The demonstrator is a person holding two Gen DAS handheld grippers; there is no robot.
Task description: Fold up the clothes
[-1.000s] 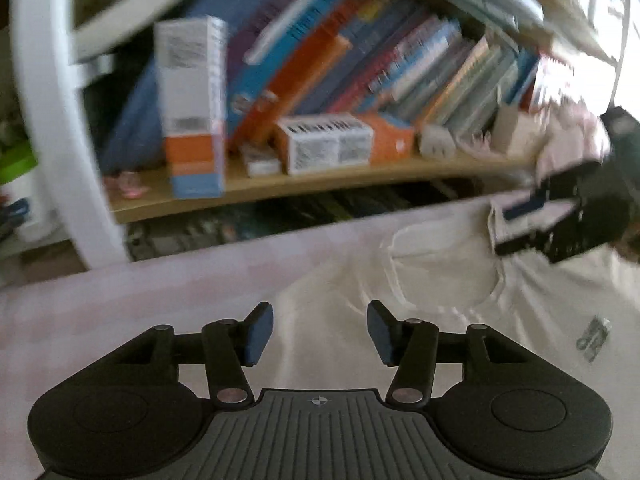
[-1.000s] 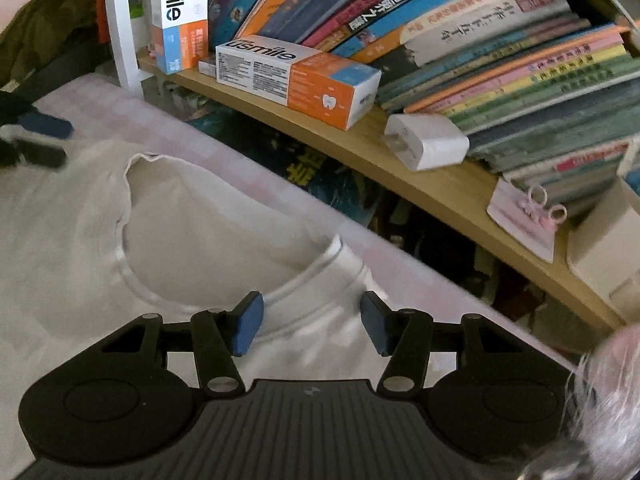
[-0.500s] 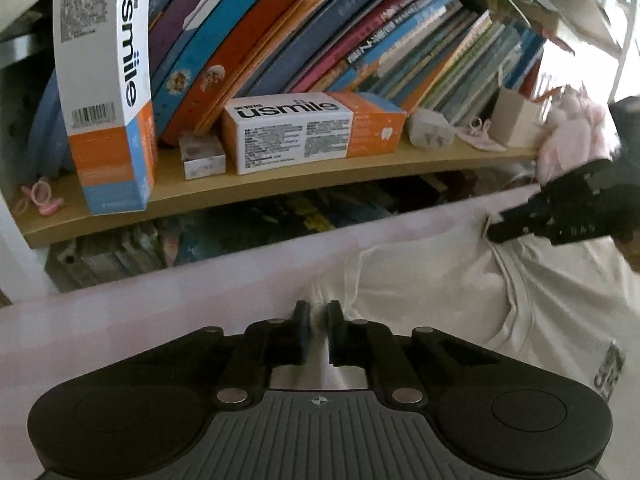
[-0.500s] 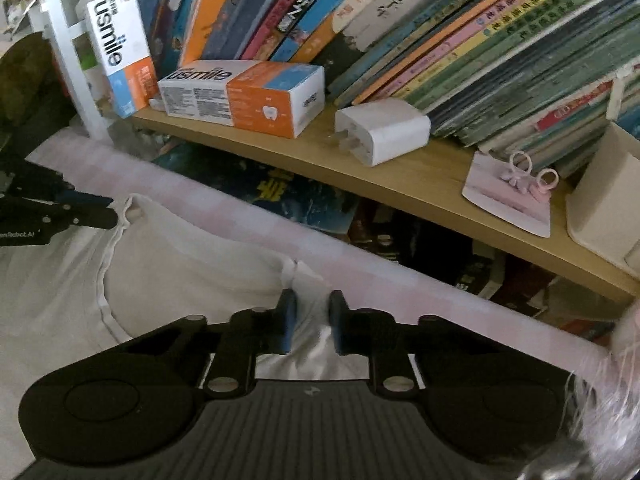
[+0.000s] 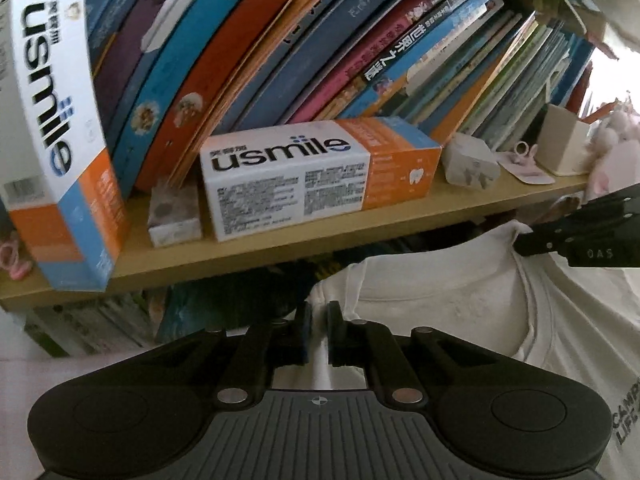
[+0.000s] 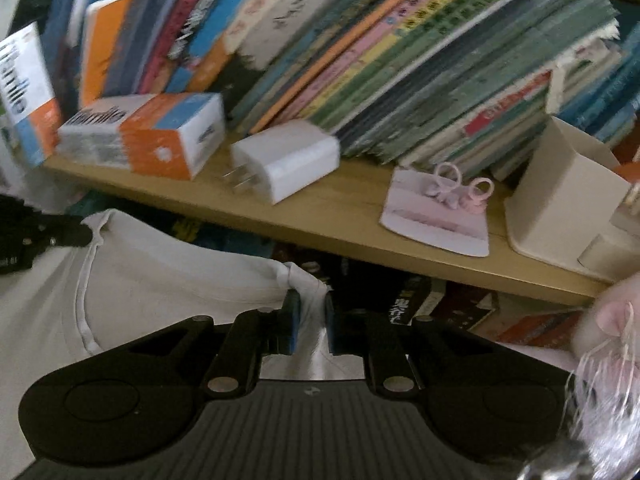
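Below a wooden bookshelf (image 5: 280, 240) crowded with books, a white T-shirt (image 5: 460, 300) lies spread, neckline toward the shelf. The left tool (image 5: 317, 320) and right tool (image 6: 308, 312) each stand clamped on a shoulder either side of the collar.

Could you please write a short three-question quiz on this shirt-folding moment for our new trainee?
1. True or false: the left gripper is shut on the white T-shirt.
2. What does the right gripper pinch: (a) the charger plug, (b) T-shirt fabric beside the neckline, (c) nothing?
3. How many usmile boxes are on the wooden shelf?

Key: 1 true; 2 b; 3 two, the upright box and the lying box.
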